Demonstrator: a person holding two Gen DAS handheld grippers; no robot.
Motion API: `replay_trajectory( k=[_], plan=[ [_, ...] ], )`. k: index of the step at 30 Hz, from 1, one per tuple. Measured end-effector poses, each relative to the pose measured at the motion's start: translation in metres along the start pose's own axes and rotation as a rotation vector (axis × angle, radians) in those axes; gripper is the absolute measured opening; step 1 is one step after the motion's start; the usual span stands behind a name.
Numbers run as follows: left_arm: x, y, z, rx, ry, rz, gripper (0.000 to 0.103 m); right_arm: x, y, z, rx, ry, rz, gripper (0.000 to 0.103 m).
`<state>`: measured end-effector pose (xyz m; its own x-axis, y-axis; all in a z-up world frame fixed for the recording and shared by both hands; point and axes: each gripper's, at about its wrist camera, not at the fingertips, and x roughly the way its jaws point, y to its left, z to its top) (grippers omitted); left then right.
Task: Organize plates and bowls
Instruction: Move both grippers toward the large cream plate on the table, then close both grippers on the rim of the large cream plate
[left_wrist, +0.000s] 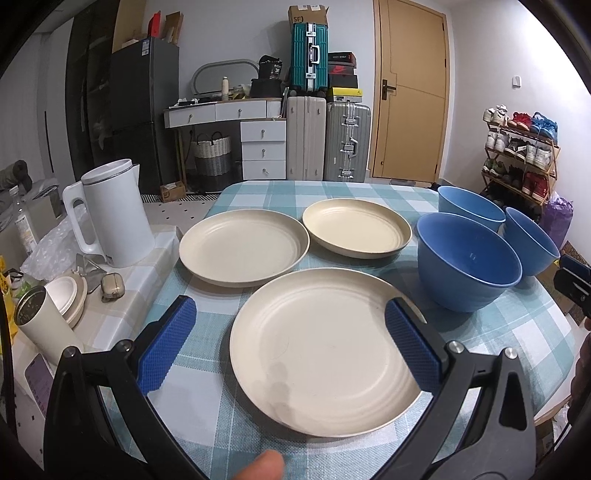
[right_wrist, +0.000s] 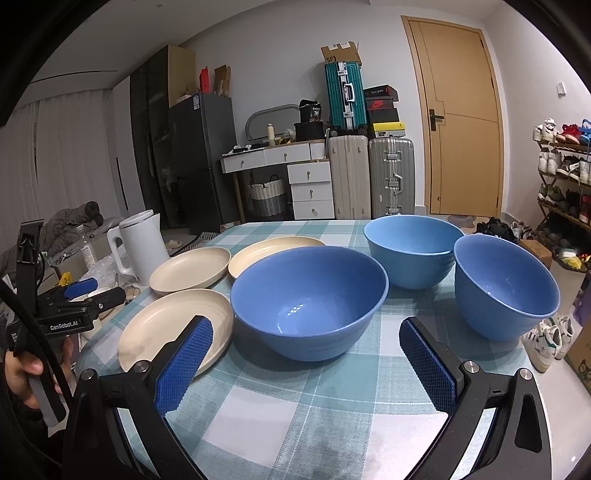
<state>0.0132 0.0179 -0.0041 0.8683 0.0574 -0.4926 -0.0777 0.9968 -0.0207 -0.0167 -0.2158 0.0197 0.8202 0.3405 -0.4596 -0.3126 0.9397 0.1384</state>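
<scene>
Your left gripper (left_wrist: 290, 339) wide apart, its right pad hiding the near cream plate (left_wrist: 317, 354) edge, your right gripper (right_wrist: 306, 354) gaping before the smooth round blue bowl (right_wrist: 308, 301), checked tablecloth (right_wrist: 295, 413) underneath

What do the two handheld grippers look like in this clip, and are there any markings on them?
Both the left gripper and the right gripper have black angular frames with silver pivot bolts and blue, diamond-textured finger pads. In the right wrist view, the left unit's black body bears white "GenRobot.AI" lettering, and a black cable passes in front of it.
</scene>
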Motion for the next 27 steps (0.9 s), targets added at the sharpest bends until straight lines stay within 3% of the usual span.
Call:
replay_trajectory(
  k=[4, 11, 19, 27],
  plan=[
    [0.008, 0.003, 0.001, -0.027, 0.051, -0.016, 0.102, 0.002, 0.000, 0.002, -0.004, 0.000, 0.002, 0.103],
    [0.018, 0.015, 0.005, -0.056, 0.068, -0.013, 0.102, 0.014, 0.007, 0.014, -0.023, 0.020, 0.025, 0.103],
    [0.020, 0.029, 0.013, -0.042, 0.101, 0.045, 0.102, 0.031, 0.028, 0.031, -0.069, 0.045, 0.057, 0.103],
    [0.017, 0.045, 0.034, -0.050, 0.084, 0.099, 0.102, 0.058, 0.062, 0.065, -0.124, 0.058, 0.094, 0.103]
  ],
)
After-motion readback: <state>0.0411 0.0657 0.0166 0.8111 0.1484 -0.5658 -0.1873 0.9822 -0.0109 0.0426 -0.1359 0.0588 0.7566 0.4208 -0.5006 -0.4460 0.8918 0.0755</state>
